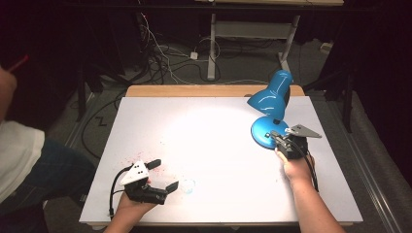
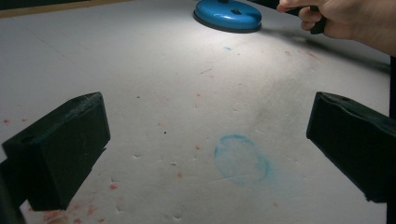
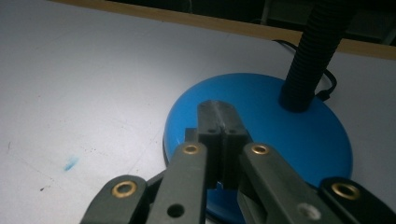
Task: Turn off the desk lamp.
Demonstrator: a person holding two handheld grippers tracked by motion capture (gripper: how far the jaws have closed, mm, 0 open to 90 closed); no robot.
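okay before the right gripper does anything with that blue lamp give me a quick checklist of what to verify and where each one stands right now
1. Right gripper over the lamp base: ok, its shut jaws sit above the base's near side.
2. Jaws touching the base or a switch: cannot tell.
3. Blue lamp lit: ok, a bright pool falls on the white table cover.
4. Left gripper out of the way: ok, open, at the near left edge.
5. Lamp cable free: cannot tell.
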